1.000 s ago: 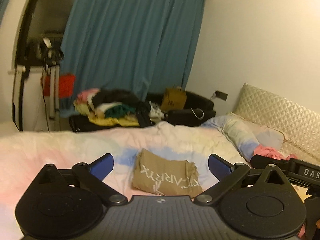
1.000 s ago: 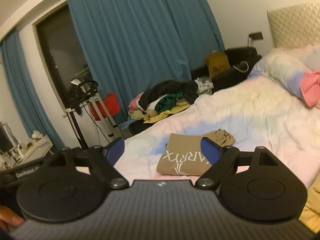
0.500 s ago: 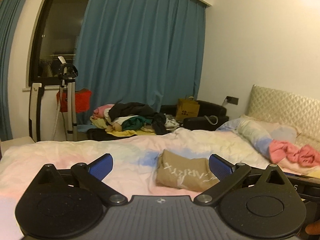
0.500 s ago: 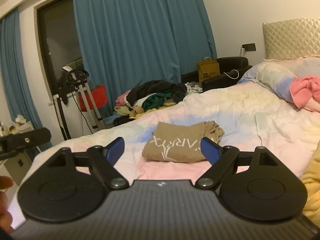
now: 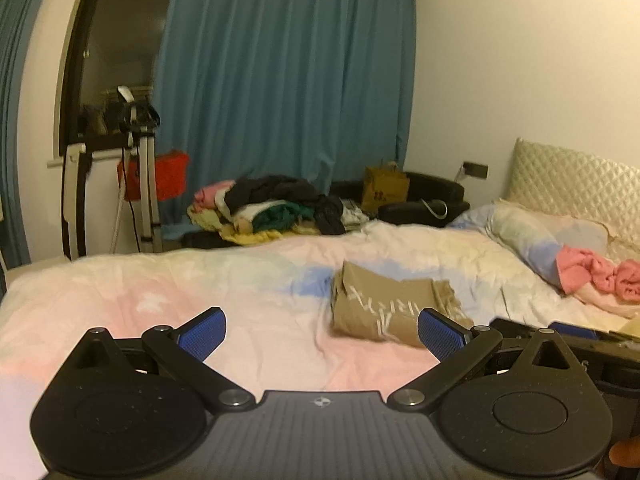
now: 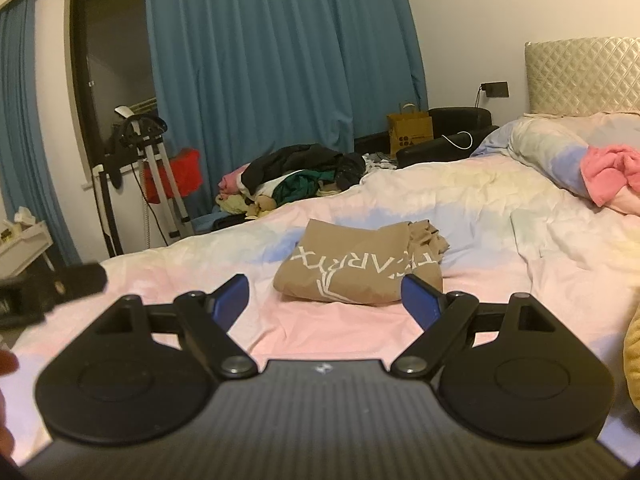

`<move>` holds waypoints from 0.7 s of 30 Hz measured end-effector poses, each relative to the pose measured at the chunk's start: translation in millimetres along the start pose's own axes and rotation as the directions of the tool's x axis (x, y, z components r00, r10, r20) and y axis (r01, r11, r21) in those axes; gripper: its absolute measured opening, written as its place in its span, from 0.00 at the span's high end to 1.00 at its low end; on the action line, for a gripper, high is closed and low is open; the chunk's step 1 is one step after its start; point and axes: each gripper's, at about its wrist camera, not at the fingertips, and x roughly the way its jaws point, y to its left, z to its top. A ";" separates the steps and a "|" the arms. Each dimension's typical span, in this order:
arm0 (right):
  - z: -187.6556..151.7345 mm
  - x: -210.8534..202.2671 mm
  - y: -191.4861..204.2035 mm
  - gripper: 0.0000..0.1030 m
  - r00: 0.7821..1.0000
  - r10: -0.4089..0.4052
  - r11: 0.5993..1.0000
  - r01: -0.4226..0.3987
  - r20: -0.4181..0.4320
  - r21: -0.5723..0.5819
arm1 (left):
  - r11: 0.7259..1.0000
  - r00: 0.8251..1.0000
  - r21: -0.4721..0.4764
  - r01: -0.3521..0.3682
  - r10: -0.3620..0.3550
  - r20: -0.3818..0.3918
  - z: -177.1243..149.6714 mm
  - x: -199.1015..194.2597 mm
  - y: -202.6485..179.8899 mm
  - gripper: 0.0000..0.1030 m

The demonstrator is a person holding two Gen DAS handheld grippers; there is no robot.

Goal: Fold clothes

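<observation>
- Bed point(image 6: 520, 264): a wide, soft surface spreading ahead of both grippers; its cover is crumpled cotton in washed-out pink, blue and pale yellow patches
- Curtain point(image 5: 280, 80): heavy teal cloth in long vertical pleats, far beyond the gripper tips
- Quilted headboard point(image 6: 580, 76): cream, diamond-stitched, far off to the right of the right gripper
- Heap of unfolded clothes point(image 5: 272, 210): a loose mound of black, green, yellow and pink fabric beyond the far edge of the bed
- Folded tan shirt point(image 6: 360, 268): a flat rectangular bundle with white lettering on top and a rumpled edge at its right; it lies on the bed just ahead of the right gripper, between its fingers in view, and ahead and to the right of the left gripper
- Pink garment point(image 6: 612, 172): fuzzy and bunched, far right by the pillow
- Left gripper point(image 5: 322, 330): black linkage arms, ridged blue pads spread wide, holding nothing
- Right gripper point(image 6: 324, 298): the same build; released, fingers wide apart, clear of the shirt
</observation>
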 end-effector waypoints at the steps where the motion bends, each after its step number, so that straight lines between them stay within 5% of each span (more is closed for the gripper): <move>1: -0.3 0.0 -0.5 0.18 1.000 -0.005 1.000 0.005 0.000 0.000 | 1.000 1.000 0.003 0.002 -0.002 -0.004 -2.4 1.3 -1.4 0.00; 21: -4.9 -0.3 4.3 0.18 0.999 -0.042 0.998 0.041 -0.014 -0.039 | 1.000 1.000 0.022 -0.018 0.018 -0.013 -7.5 0.6 -12.0 0.00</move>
